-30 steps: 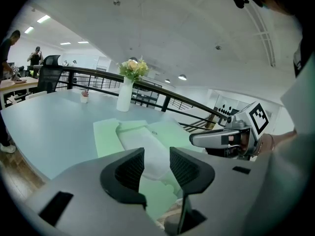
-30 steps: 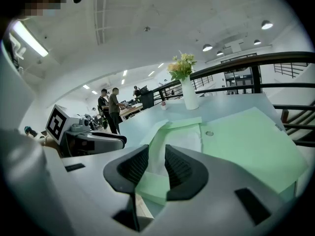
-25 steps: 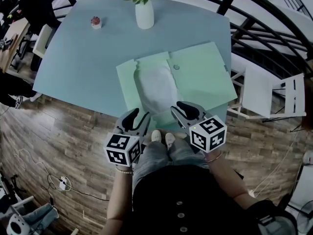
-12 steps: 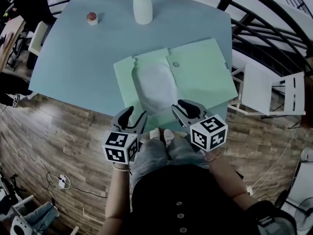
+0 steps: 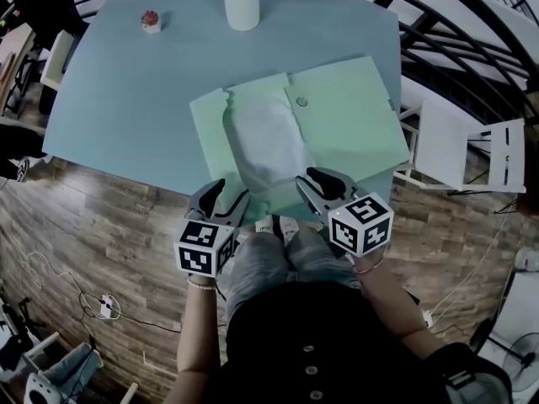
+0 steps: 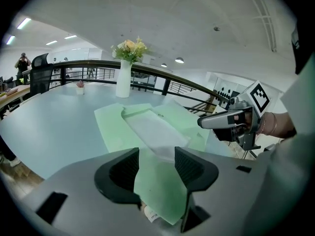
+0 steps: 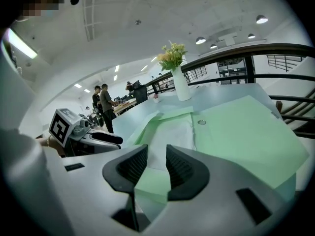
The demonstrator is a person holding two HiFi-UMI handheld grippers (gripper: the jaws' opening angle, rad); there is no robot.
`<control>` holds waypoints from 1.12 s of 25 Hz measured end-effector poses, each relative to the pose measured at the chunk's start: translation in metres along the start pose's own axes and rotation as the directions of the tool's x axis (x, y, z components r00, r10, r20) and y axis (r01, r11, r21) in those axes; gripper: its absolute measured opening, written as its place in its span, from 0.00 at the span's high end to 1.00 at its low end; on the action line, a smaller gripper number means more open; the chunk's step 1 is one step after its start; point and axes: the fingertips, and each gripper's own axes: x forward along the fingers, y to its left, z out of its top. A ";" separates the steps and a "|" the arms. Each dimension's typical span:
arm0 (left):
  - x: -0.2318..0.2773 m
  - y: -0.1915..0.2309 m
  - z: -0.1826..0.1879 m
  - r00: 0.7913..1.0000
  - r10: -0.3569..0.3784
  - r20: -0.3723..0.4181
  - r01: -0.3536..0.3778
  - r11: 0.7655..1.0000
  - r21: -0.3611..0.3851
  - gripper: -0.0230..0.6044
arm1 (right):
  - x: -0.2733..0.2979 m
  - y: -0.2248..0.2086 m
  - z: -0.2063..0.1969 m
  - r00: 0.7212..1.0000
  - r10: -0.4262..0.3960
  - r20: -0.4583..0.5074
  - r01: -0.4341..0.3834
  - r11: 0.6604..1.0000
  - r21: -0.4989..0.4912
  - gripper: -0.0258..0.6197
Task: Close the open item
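Left fingers (image 6: 118, 173) opening, folder flap (image 6: 160, 193) between; vase (image 6: 123, 80) beyond.

Open green folder (image 5: 354, 116) on blue table (image 5: 126, 91), vase (image 5: 242, 7)

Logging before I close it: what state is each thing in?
Folder: open, lying flat.
Left gripper: open, jaws have just been opening, folder flap between them, not pinched.
Right gripper: open, at folder's near edge.
Vase: upright.

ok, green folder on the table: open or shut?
Open. The green folder lies spread flat on the table, with the white sheet inside exposed.
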 end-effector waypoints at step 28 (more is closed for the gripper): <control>0.022 0.012 -0.018 0.993 0.062 -0.098 -0.049 0.990 0.132 0.66 | -0.015 -0.045 -0.028 0.989 -0.149 -0.019 0.150 0.984 0.101 0.75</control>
